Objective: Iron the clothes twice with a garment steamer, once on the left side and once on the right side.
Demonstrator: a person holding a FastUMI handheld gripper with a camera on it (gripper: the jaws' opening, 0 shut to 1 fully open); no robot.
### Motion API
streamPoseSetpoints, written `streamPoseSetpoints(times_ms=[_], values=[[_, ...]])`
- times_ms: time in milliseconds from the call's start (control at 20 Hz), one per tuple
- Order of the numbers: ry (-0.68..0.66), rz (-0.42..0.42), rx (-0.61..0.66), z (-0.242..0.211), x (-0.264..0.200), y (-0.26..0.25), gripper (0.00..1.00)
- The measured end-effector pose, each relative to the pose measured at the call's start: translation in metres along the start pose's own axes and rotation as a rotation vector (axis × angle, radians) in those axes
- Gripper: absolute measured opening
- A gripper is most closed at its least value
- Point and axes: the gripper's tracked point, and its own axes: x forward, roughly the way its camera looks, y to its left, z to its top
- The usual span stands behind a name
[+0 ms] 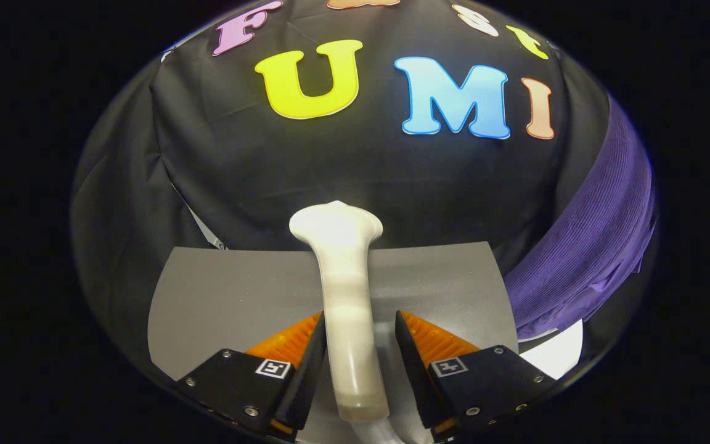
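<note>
Garment steamer (344, 296) stands between the two fingers of the gripper (358, 345), its white handle running lengthwise straight ahead along the line the fingers point, with the wider head at the far end, beyond the fingertips, and the butt end near the base of the fingers. The left finger (306, 351) lies against the handle's side; the right finger (413, 351) shows a narrow gap of grey between its pad and the handle, so the jaws are partly open around the steamer and I cannot say both press on it. Whether it is truly held or only straddled is not clear from this view.

Below and behind the steamer lies a grey mat (219, 296) on the table. The purple clothes (589, 246), a ribbed fabric, hang well off to the right of the steamer's head, beyond the right finger. By my judgement the coming move turns on that offset: the head points forward, not at the cloth, so it would need swinging rightward to reach the garment
</note>
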Motion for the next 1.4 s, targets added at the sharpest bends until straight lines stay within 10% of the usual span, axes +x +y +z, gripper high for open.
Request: streamPoseSetpoints(times_ms=[500,1400], values=[[-0.026,-0.002,-0.061,-0.008,-0.004,0.007,0.39],[-0.340,-0.070,-0.085,-0.037,-0.165,-0.035,0.38]])
